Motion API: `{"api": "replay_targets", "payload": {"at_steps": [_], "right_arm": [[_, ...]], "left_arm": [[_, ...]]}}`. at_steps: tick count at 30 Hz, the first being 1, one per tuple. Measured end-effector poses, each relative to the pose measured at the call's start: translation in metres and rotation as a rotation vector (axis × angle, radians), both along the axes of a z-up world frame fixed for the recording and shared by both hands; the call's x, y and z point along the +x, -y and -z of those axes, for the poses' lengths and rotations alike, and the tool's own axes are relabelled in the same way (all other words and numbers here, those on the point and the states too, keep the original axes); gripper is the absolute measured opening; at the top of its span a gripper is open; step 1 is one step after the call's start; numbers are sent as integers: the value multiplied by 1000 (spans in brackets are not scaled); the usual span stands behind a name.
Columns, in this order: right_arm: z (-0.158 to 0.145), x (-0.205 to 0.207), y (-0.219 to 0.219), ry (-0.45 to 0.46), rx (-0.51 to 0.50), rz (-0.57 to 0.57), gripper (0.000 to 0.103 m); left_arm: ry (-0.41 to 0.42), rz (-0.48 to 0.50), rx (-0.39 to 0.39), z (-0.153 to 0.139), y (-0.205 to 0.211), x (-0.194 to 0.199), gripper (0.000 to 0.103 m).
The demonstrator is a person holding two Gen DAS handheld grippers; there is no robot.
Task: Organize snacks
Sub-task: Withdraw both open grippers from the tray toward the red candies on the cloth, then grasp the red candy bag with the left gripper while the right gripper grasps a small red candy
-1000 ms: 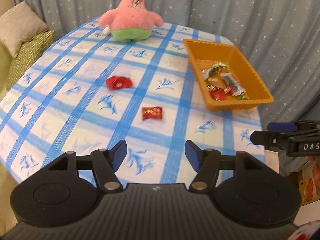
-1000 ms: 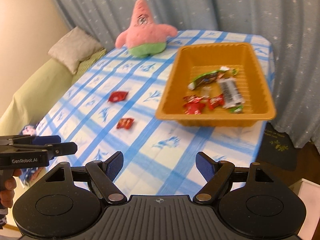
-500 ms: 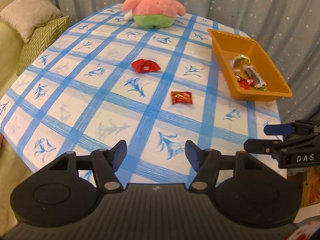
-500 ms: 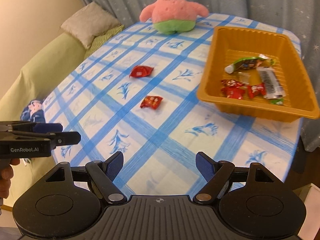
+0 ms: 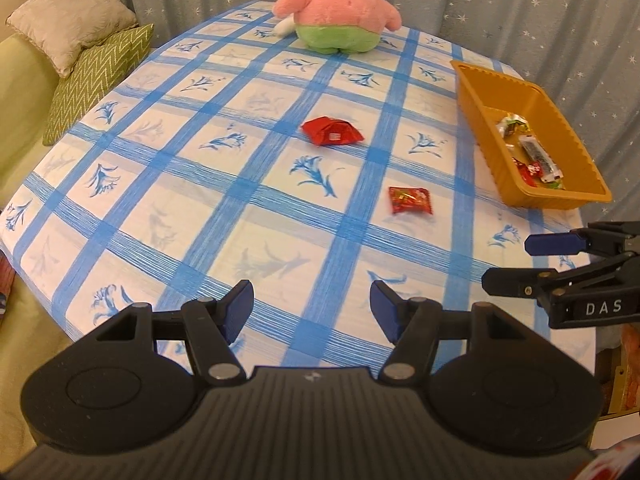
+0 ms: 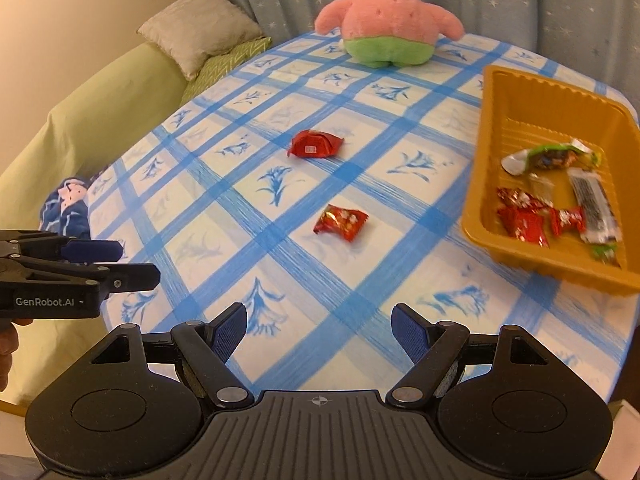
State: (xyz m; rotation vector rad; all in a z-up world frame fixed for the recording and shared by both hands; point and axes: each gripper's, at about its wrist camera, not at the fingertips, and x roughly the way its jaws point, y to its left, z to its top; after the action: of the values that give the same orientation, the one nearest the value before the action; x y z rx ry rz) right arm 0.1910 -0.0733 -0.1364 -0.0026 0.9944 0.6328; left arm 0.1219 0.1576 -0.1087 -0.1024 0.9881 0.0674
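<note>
Two red snack packets lie on the blue-checked tablecloth: a plain red packet [image 5: 331, 131] [image 6: 316, 144] farther off and a patterned red packet [image 5: 410, 200] [image 6: 341, 221] nearer. An orange tray [image 5: 472, 92] [image 6: 496, 120] at the right holds several wrapped snacks. My left gripper [image 5: 311, 307] is open and empty over the table's near edge; it also shows at the left of the right wrist view [image 6: 120, 262]. My right gripper [image 6: 319, 326] is open and empty; it also shows at the right of the left wrist view [image 5: 506, 262].
A pink star plush toy [image 5: 340, 8] [image 6: 388, 20] sits at the table's far side. A green sofa [image 6: 100, 120] with cushions [image 5: 76, 28] stands left of the table. Grey starred curtains hang behind.
Both grippers have risen and moved closer over the table, so the packets and tray look larger and lower in view. Nothing on the table has moved.
</note>
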Motion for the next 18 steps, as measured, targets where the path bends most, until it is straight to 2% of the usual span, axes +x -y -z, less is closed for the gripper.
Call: {"api": "replay_targets", "payload": {"at_steps": [10,18], "right_arm": [[13,25,-20,27,-36,-29,79],[26,43,-38,122,-109,-108,77]], "left_arm": [[3,-16,16,8,-30,18,62],[-3,-14,25,17,-42,35,63]]}}
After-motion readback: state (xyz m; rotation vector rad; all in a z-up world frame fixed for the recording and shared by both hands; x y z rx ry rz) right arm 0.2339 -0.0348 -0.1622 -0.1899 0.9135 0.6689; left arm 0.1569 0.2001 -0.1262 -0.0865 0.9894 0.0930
